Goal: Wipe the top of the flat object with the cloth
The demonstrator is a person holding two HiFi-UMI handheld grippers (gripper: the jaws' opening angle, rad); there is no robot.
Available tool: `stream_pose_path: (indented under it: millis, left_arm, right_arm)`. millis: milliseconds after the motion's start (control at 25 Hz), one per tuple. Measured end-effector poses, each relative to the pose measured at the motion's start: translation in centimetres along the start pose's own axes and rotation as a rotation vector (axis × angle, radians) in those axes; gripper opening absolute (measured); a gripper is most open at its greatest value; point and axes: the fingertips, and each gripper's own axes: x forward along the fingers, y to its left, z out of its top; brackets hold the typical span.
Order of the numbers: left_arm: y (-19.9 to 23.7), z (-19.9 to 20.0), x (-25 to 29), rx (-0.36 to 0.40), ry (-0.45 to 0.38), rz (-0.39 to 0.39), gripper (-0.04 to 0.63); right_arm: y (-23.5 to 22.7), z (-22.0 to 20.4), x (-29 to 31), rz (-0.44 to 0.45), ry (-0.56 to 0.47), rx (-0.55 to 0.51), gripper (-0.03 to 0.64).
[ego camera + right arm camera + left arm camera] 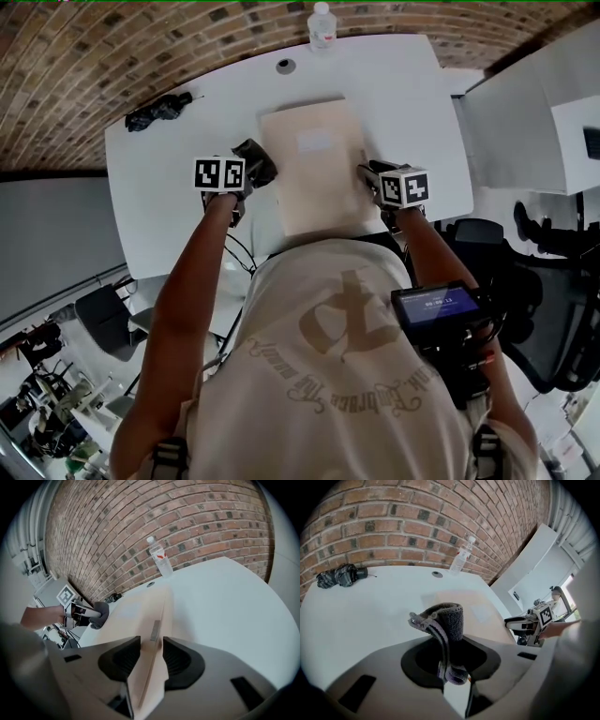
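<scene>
**Head view.** White table point(169, 216), filling the upper half of the frame. Flat object point(314, 169), a beige panel, lies at centre with its long side running away from the person. Left gripper point(248, 173) sits at the panel's left edge, clenched on a dark grey cloth point(255, 159). Right gripper point(368, 175) sits at the panel's right edge. Water bottle point(322, 26) at top centre; black umbrella point(157, 111) at upper left, well apart from the work.

**Left gripper view.** Jaws are clamped on the cloth point(446, 623), which stands up folded at centre frame. The flat object point(476, 611) lies to its right. The cloth appears just beside it, not on it.

**Right gripper view.** Jaws are closed on the near edge of the flat object point(150, 634), at lower centre, steadying it. The cloth-bearing gripper shows at middle left.

**Progress (judged).** The panel is secured and the cloth is in hand at the left edge. No wiped area can be told from unwiped. The cloth seems to be off the top, so the sweep across the top is taken as still to do.
</scene>
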Motion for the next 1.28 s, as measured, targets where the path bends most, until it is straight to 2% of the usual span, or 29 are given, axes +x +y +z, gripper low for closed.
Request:
stream_pose_path:
  millis: [120, 240, 400, 720, 840, 1000, 1280]
  left_arm:
    - [-0.5, -0.1, -1.2, 0.009, -0.019, -0.018, 0.103]
    - [-2.6, 1.2, -0.8, 0.025, -0.035, -0.067, 0.103]
    - [-7.1, 2.4, 0.9, 0.081, -0.034, -0.163, 0.103]
    - [-17.6, 3.7, 6.2, 0.175, 0.032, -0.311, 0.103]
    - [-20.2, 3.8, 8.1, 0.221, 0.066, -0.328, 0.103]
    - [-21.8, 3.9, 10.4, 0.221, 0.103, -0.332, 0.103]
    - [-23.0, 3.6, 12.6, 0.233, 0.131, -0.274, 0.103]
  right_arm:
    - [0.5, -0.1, -0.9, -0.009, -0.019, 0.016, 0.161]
    - [0.3, -0.1, -1.2, -0.005, -0.025, 0.030, 0.163]
    - [0.4, -1.6, -1.4, -0.003, -0.009, 0.033, 0.163]
    - [0.7, -4.1, -2.6, -0.002, 0.008, 0.025, 0.158]
    - [1.3, -4.5, -2.6, 0.001, 0.007, 0.010, 0.141]
    - [1.7, -4.4, -2.1, 0.020, 0.015, 0.006, 0.135]
    - [0.9, -4.7, -2.8, 0.053, 0.004, 0.030, 0.135]
